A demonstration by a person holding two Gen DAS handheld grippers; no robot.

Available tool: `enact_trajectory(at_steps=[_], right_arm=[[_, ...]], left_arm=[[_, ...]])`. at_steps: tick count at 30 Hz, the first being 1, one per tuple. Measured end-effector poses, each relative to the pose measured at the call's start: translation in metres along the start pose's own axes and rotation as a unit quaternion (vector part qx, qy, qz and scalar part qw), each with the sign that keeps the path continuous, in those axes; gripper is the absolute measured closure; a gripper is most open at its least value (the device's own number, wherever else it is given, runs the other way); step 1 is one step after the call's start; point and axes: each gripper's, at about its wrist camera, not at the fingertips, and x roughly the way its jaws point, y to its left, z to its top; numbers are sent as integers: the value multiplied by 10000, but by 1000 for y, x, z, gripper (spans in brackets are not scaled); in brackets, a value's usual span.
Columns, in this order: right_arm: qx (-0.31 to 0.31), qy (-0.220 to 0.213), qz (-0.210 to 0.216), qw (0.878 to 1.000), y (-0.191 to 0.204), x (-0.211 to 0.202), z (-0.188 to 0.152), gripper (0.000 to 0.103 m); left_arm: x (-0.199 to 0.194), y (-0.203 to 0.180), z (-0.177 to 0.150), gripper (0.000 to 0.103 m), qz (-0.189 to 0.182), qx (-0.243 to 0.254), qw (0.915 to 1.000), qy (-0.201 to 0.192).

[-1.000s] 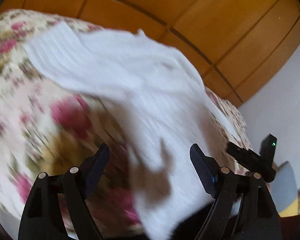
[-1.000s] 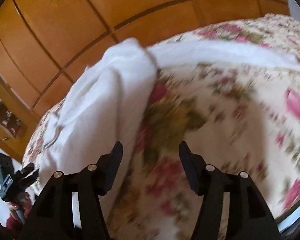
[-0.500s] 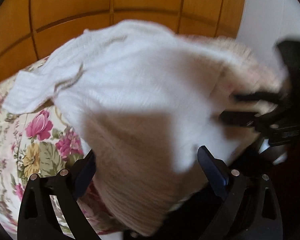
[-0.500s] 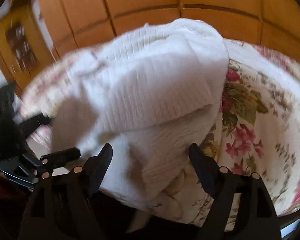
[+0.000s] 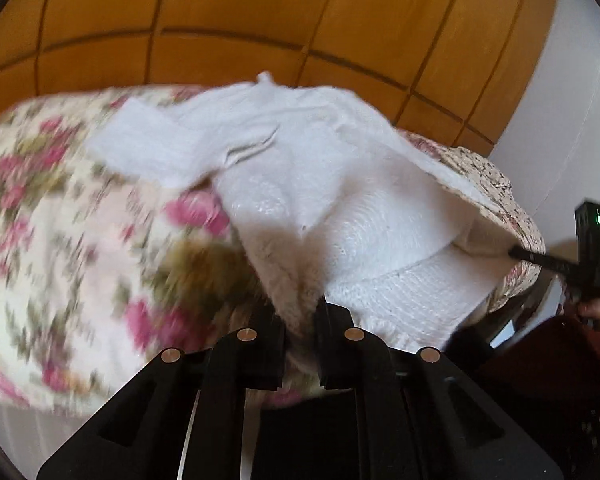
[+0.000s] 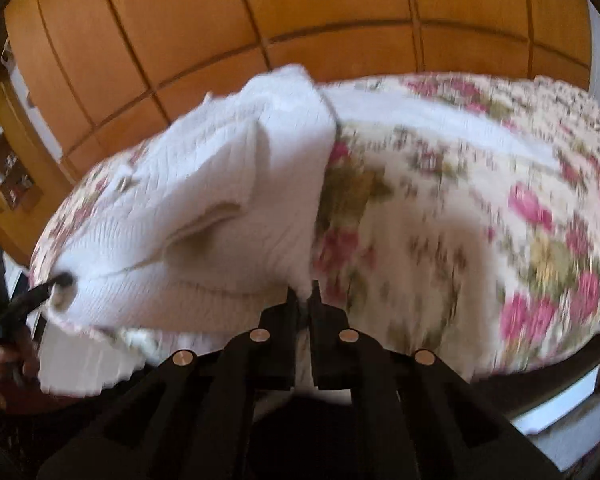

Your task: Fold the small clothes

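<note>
Both the left gripper (image 5: 300, 316) and right gripper (image 6: 305, 296), jaws just closed, pinch the white sweater's (image 5: 284, 168) near hem on the floral bedspread (image 6: 480, 208); the fold likely requires lifting it away evenly.

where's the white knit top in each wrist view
Left wrist: white knit top spreads across centre to right, its near edge pinched in the left tongs.
Right wrist: it fills centre-left, a corner pinched in the right tongs.
Shared landmark: floral bedspread.
</note>
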Motion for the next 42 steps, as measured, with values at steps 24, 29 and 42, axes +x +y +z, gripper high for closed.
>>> enact_trajectory(at_steps=[24,29,42], right_arm=[[-532,440,-823,9942,30,134,69,68],[-682,409,-780,9938,31,105,66,99],[-93,1217,-856,9888,-9,51,11,103]], left_arm=[[108,-9,33,33,935,328,9951,43],[89,6,35,94,626,326,9974,120],[27,74,-1,99,533,-369,9966,510]])
